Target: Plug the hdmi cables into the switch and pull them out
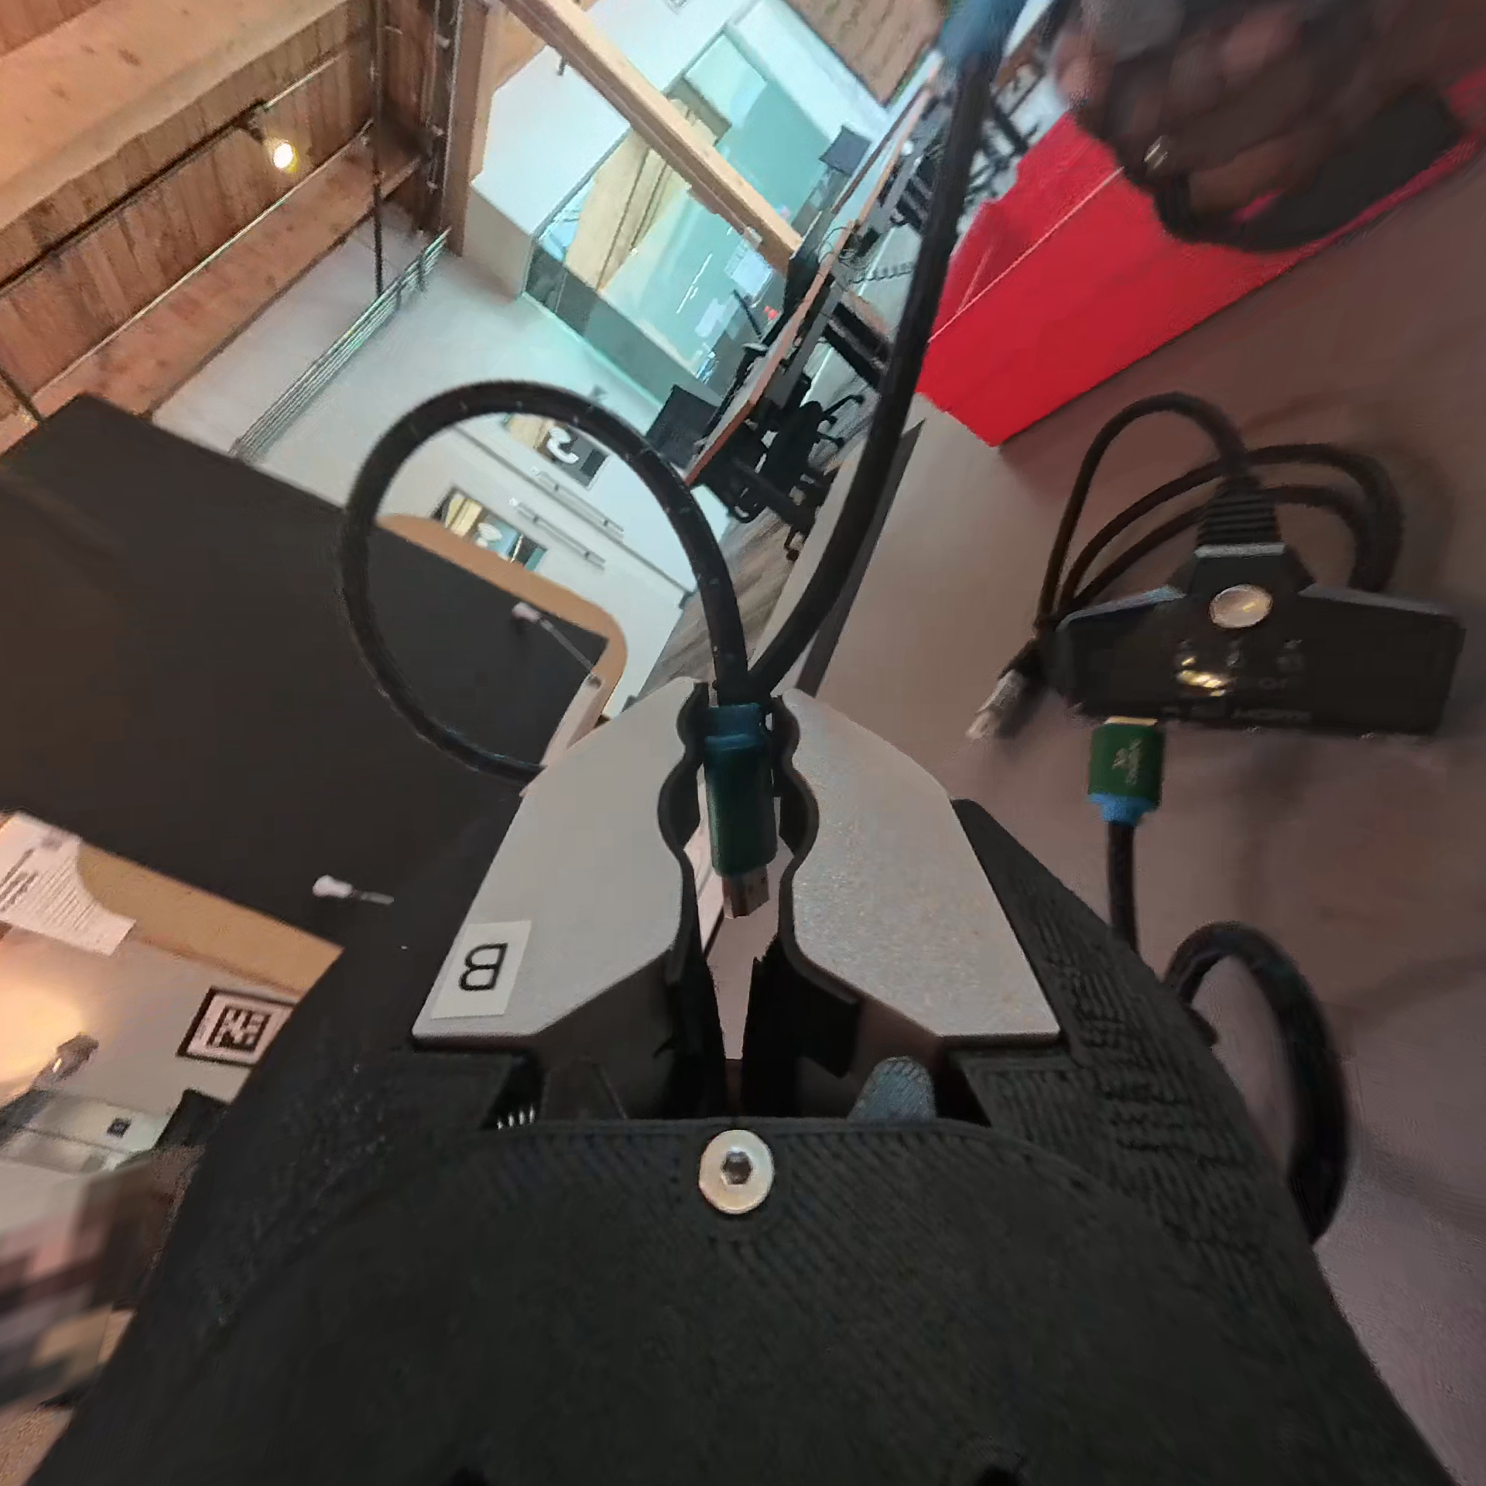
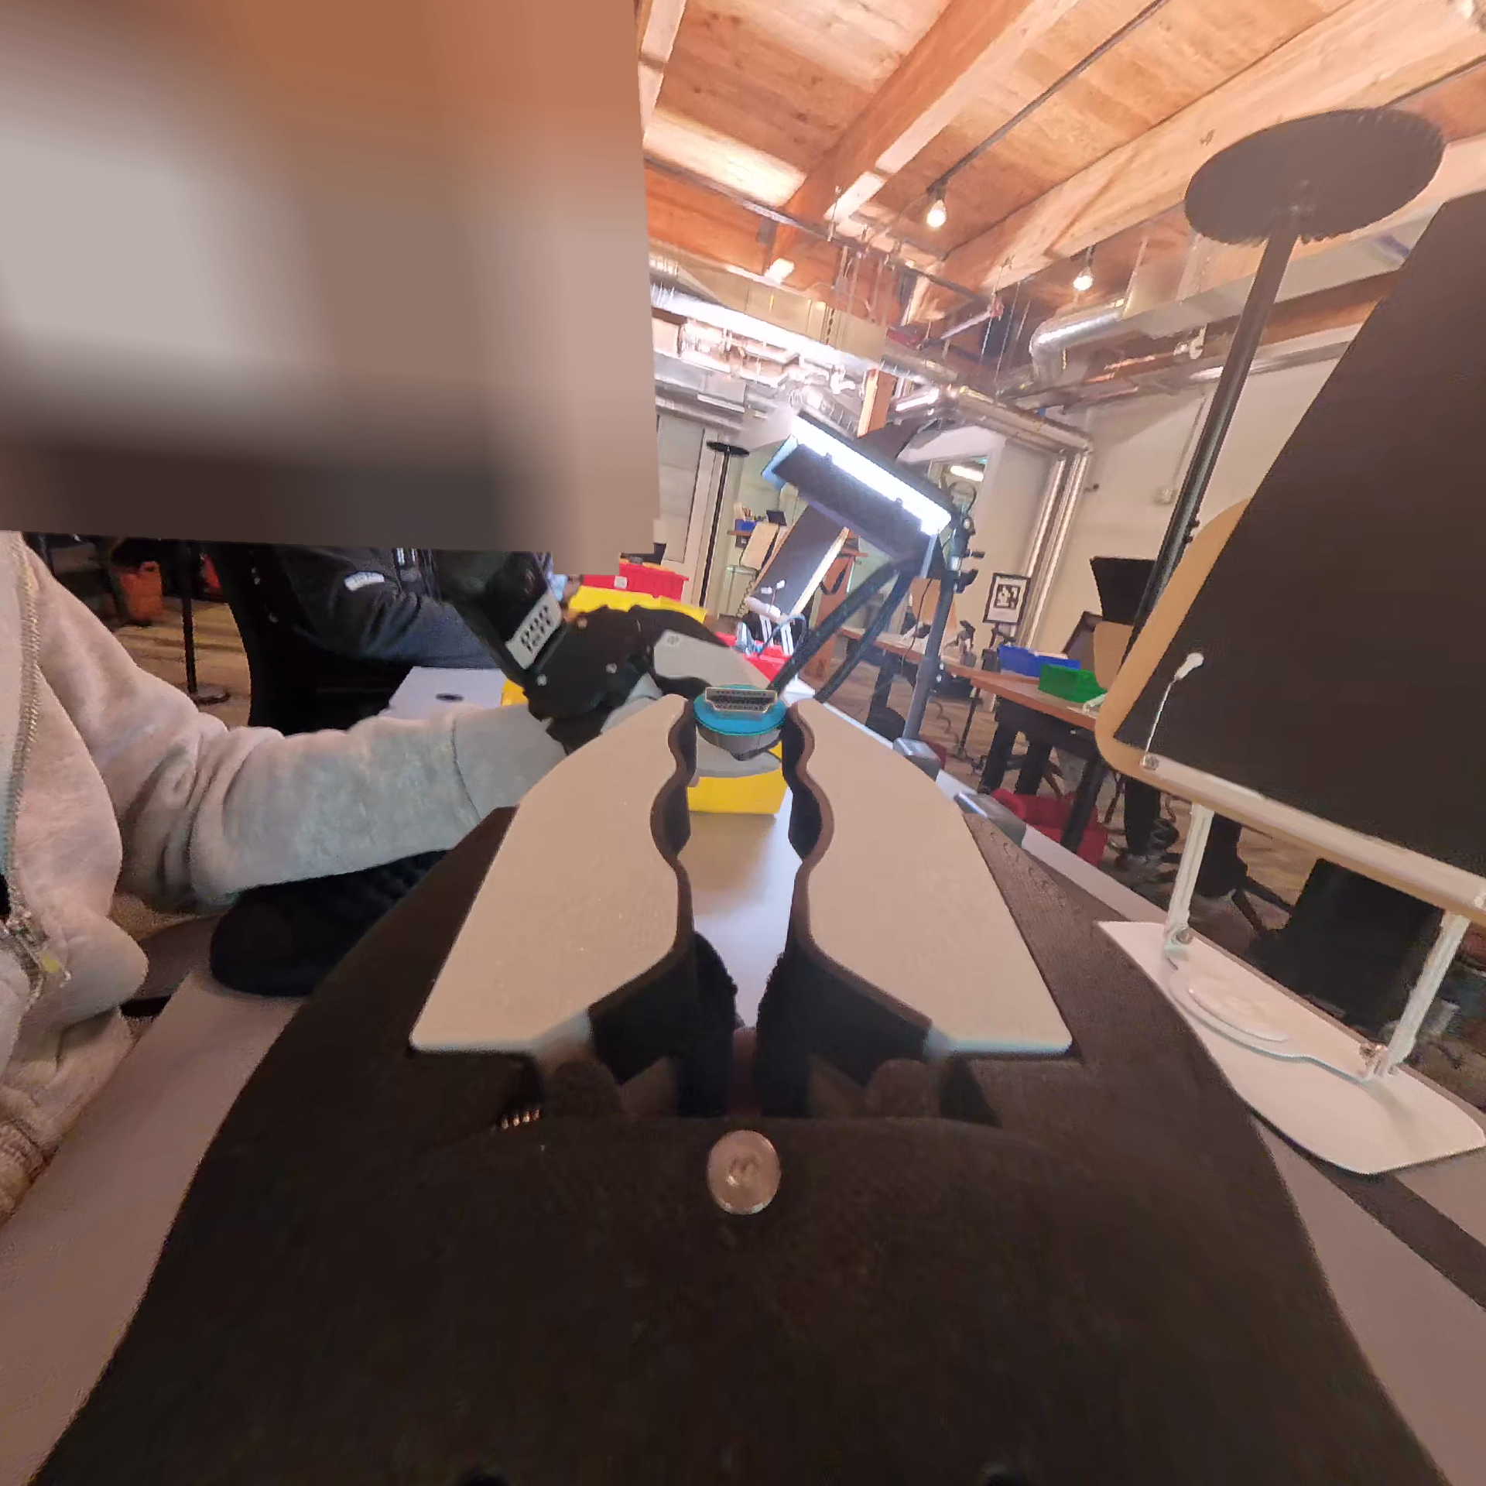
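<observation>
Right now each gripper pinches one end of the same black braided HDMI cable. At the centre of the left wrist view, the left gripper (image 1: 736, 792) is pressed together on a green metal-shelled plug (image 1: 738, 812) with a blue collar, the bare connector tip pointing back toward the camera, so it would need turning before it could meet a port. The cable (image 1: 418, 498) loops up and away toward the upper right of the frame. At the centre of the right wrist view, the right gripper (image 2: 736, 736) is closed on a blue-collared plug (image 2: 737, 712), its metal mouth facing the lens. The black boxy HDMI switch (image 1: 1262, 663) lies on the grey table (image 1: 1206, 884) at the right of the left view, with a second green plug (image 1: 1122, 760) already seated in its near edge (its cable trails down the frame). Lifting both ends probably frees slack for alignment.
</observation>
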A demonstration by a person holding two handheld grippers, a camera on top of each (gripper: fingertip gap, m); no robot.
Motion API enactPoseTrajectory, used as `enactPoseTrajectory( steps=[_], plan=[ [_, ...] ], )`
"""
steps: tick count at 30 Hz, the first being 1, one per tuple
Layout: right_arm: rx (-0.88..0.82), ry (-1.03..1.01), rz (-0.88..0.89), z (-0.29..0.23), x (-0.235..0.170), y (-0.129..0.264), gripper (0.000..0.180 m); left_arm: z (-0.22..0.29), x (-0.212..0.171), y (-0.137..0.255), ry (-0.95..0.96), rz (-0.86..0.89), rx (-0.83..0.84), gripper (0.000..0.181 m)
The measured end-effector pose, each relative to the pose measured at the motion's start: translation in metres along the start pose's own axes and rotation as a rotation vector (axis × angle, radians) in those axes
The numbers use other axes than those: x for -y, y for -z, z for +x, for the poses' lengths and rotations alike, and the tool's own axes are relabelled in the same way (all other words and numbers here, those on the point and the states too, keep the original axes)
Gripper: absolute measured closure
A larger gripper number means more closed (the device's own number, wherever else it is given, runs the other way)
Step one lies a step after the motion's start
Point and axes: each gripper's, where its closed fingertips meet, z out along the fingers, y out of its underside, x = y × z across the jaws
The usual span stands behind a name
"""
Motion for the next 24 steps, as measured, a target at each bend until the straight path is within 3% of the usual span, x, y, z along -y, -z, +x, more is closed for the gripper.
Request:
enactPoseTrajectory(
  steps=[13,17,19,24],
  plan=[
    [0.005,0.029,0.100,-0.001,0.029,0.014,0.159,-0.025,-0.034,0.015,0.062,-0.086,0.067,0.166],
    [0.007,0.009,0.125,0.000,0.032,0.016,0.159,0.004,-0.031,0.001,0.055,-0.107,-0.039,0.157],
    [-0.014,0.007,0.136,0.005,0.036,0.018,0.160,0.011,-0.032,0.000,0.069,-0.114,-0.078,0.142],
    [-0.126,0.071,0.101,0.024,0.041,0.024,0.160,-0.007,-0.008,0.013,0.282,0.082,-0.071,0.133]
  ],
)
